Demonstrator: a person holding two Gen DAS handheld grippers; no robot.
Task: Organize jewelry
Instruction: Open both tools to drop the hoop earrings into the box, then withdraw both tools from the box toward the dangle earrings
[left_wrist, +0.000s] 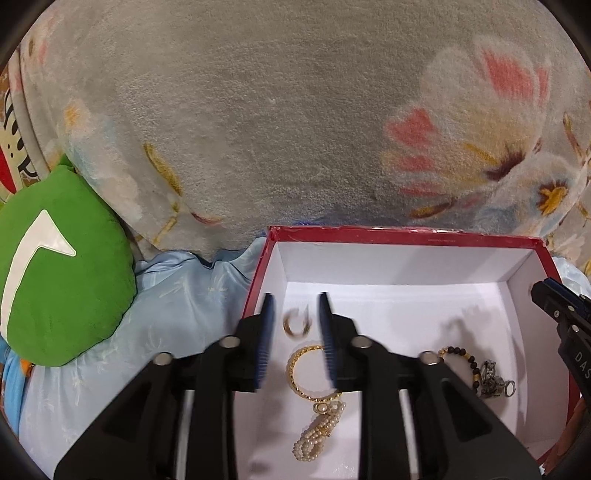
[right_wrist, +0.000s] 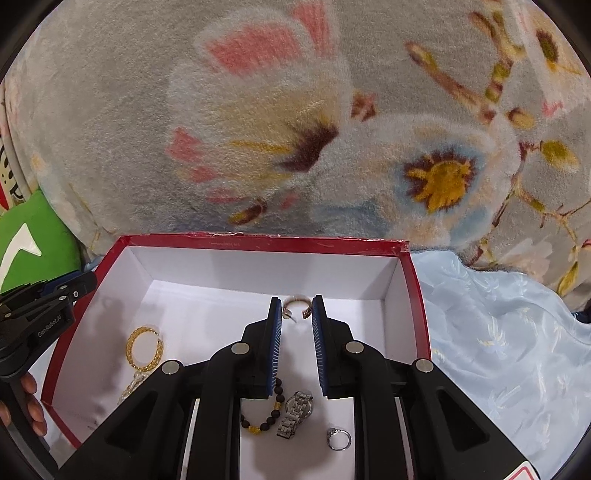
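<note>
Both tongs hang over the red box on the bed. The right tongs pinch a small gold ring near the box's far wall, while the left tongs stand spread, a blurred ring between the tips, seemingly loose. Judged step: dropping rings in; next, part the right tongs low over bare floor, clear of the watch and bead bracelet.

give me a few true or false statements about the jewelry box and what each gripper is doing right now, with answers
1. The red box has a white interior. True.
2. The gold bangle lies outside the box. False: it lies inside.
3. The right gripper has a ring between its fingers. True.
4. The watch lies on the blue sheet. False: it is in the box, beside the dark bead bracelet.
5. The left gripper is shut. False: open.
</note>
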